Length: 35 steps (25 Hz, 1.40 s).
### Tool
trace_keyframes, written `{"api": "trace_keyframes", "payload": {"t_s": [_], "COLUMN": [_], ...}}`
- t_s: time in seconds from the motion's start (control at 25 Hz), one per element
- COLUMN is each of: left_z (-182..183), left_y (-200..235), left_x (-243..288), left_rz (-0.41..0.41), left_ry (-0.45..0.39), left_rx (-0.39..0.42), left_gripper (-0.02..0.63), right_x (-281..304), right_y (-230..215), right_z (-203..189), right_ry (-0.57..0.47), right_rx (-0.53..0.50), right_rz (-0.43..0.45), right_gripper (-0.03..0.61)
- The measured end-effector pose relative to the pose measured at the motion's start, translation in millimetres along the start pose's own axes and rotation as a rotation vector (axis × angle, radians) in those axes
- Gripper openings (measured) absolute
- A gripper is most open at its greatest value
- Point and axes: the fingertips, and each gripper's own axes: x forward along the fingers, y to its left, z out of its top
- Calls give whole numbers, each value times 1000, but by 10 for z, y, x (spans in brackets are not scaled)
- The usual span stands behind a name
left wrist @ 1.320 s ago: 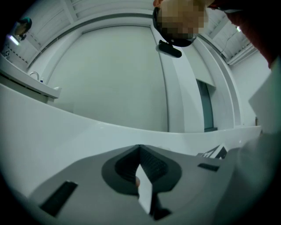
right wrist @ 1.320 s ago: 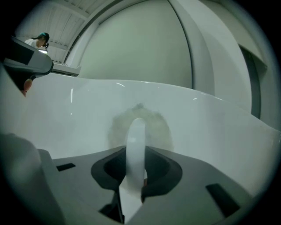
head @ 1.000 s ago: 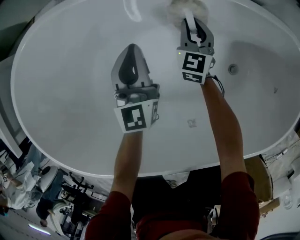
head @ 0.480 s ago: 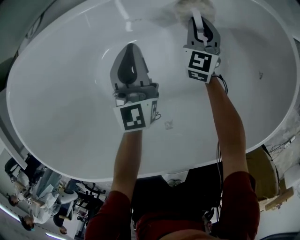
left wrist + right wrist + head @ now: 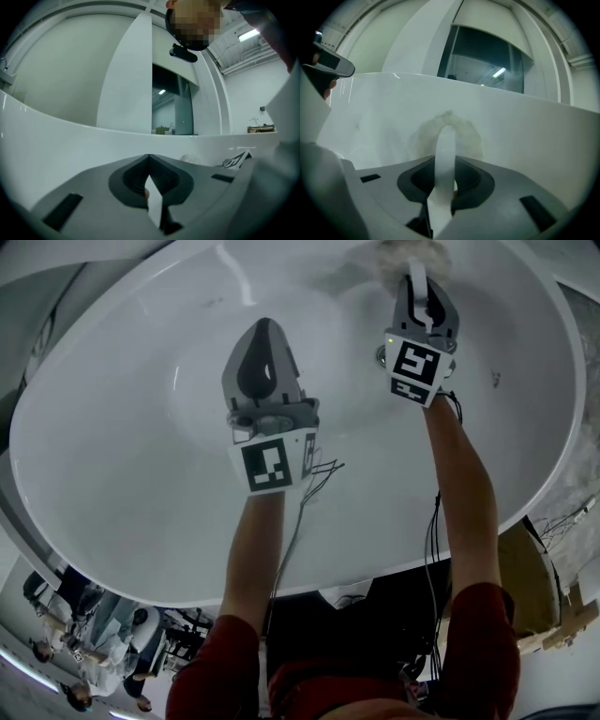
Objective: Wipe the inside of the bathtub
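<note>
Now the right gripper squeezes the white handle of a fluffy pad, which presses on the far wall of the bathtub. The left gripper is closed on nothing. Since a second ago, the pad has slid further right.

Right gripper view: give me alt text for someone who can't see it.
The right gripper has its jaws shut on the white looped handle of a fluffy, pale wiping pad, which sits against the white inner wall of the bathtub. Above the tub is a dark glass panel.
</note>
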Motion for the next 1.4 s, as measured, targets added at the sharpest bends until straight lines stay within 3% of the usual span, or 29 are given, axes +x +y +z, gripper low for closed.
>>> {"api": "trace_keyframes", "payload": {"t_s": [0.16,0.4,0.56,0.92,1.12,1.4], "left_z": [0,27,39,-75,-192,-706], "left_y": [14,640,1269,3217,3694,3980], "left_x": [-25,-405,-822,-2038,-2320,-2579], "left_rz": [-6,63,118,294,371,410], "left_ry": [-8,-16,-10,7,21,18], "left_rx": [-6,-33,-64,-40,-69,-106], "left_gripper": [15,15,15,15,15,15], "right_x": [10,-152,-385,-729,-728,-725], "right_y": [16,484,1373,3903,4674,5589], "right_z": [-13,134,282,769,861,354], "right_ry": [2,16,-3,-34,-46,-23], "right_rx": [5,6,0,20,-3,-29], "right_rz": [-4,4,73,274,372,462], "right_gripper": [92,92,92,92,92,92]}}
